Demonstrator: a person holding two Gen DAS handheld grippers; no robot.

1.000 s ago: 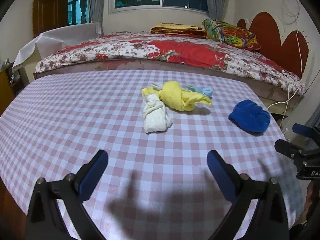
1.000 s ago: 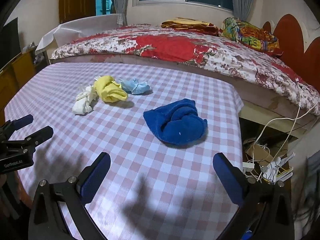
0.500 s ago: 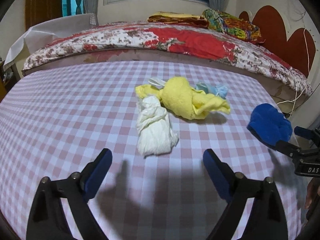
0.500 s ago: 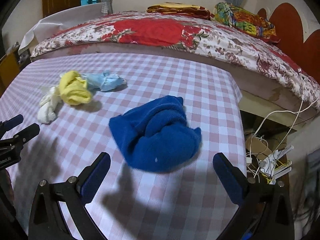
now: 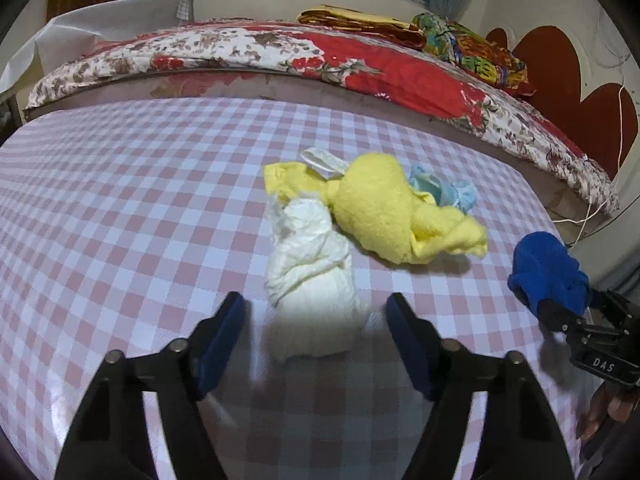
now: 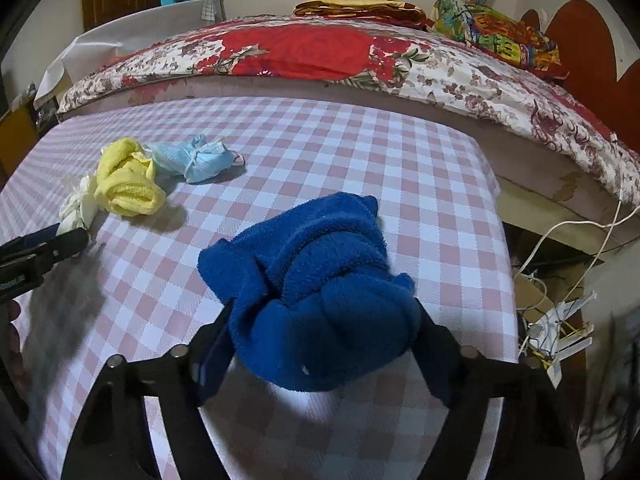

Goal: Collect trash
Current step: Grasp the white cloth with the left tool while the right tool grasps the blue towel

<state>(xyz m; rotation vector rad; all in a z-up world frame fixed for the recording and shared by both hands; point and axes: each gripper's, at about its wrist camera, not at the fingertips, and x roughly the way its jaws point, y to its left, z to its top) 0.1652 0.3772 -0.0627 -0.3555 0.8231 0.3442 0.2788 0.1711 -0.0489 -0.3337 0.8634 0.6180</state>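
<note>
Terry-cloth in deep blue, bunched into a soft rounded wad (image 6: pixel 316 292), is seated between the fingers of the right gripper (image 6: pixel 320 344) near the right edge of the pink-and-white checked counter (image 6: pixel 400 184). The blue pads are seen touching or very nearly touching both flanks of the wad; whether pressure is applied cannot be told. The left gripper (image 5: pixel 312 332) is held spread, with a crumpled cream-white paper wad (image 5: pixel 310 280) lying between its blue fingertips (image 5: pixel 224 332), a clear gap being visible on each side.

The step in hand is judged to be the simultaneous pick-up of two trash items, one per gripper. For the next move, both grippers are required to be pressed onto their loads and lifted straight up; the paper wad is to be taken low on its bulk so that it is not pinched off at the twisted upper end.

A yellow fleecy cloth bundle (image 5: pixel 384 208) is found touching the far end of the paper wad, and a pale-blue pleated face mask (image 6: pixel 196 158) with elastic loops lies just beside it. All four items are soft, compressible and irregular, so deformation under grip is expected. No trash receptacle is visible.
</note>
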